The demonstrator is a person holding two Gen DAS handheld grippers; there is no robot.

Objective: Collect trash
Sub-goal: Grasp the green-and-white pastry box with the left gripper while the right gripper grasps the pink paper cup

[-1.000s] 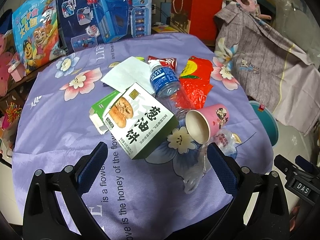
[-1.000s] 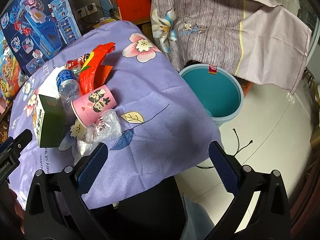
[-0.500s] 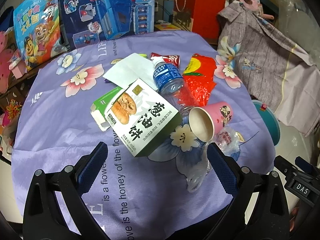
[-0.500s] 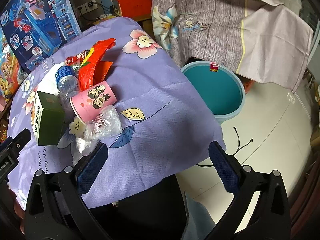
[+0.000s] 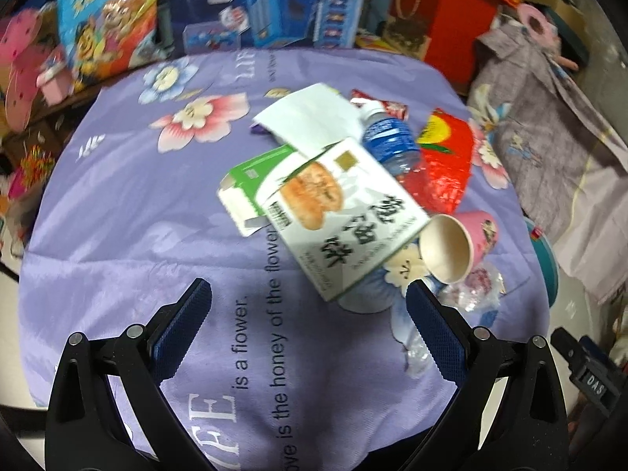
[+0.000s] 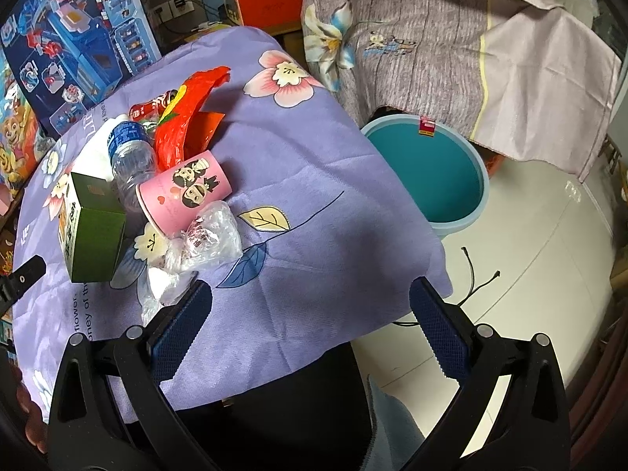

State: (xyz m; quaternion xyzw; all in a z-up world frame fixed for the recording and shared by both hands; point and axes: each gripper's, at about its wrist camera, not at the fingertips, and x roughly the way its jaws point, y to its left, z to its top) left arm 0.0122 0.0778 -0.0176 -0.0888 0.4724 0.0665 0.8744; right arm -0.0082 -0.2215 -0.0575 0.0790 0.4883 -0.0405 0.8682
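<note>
Table: round, covered by a purple cloth [image 5: 117, 212] printed with pink and white flowers and lines of dark lettering; the cloth hangs over the edge toward the floor [image 6: 549, 243].
Room: toy boxes [image 5: 251, 4] with cartoon pictures stand behind the table, a red gift box [image 5: 451, 11] beside them; a grey-purple cloth with a flower print [image 6: 451, 47] hangs over furniture on the right; the floor is pale glossy tile.
Bin: a teal bucket [image 6: 463, 212] stands on the floor just beside the table edge, partly under the hanging cloth, nothing visible inside it.
Trash pile: gathered near the middle of the table toward its right side.
Food box: a white and green carton [image 5: 345, 219] with a picture of a flatbread lies tilted over a smaller green carton [image 5: 251, 180].
Paper: a white sheet [image 5: 310, 117] lies behind the cartons.
Bottle: a clear plastic bottle with a blue label [image 5: 388, 141] lies on its side, touching the red plastic bag [image 5: 443, 165].
Cup: a pink paper cup [image 5: 455, 247] lies on its side, mouth toward the left camera, against the food box.
Wrapper: crumpled clear plastic [image 6: 208, 239] lies just in front of the cup.
Left gripper [image 5: 310, 329]: hovers over the near part of the table, jaws spread wide, empty, aimed at the pile.
Right gripper [image 6: 310, 329]: over the table's near right edge, jaws spread wide, empty; its left finger [image 6: 180, 325] is near the clear plastic.
</note>
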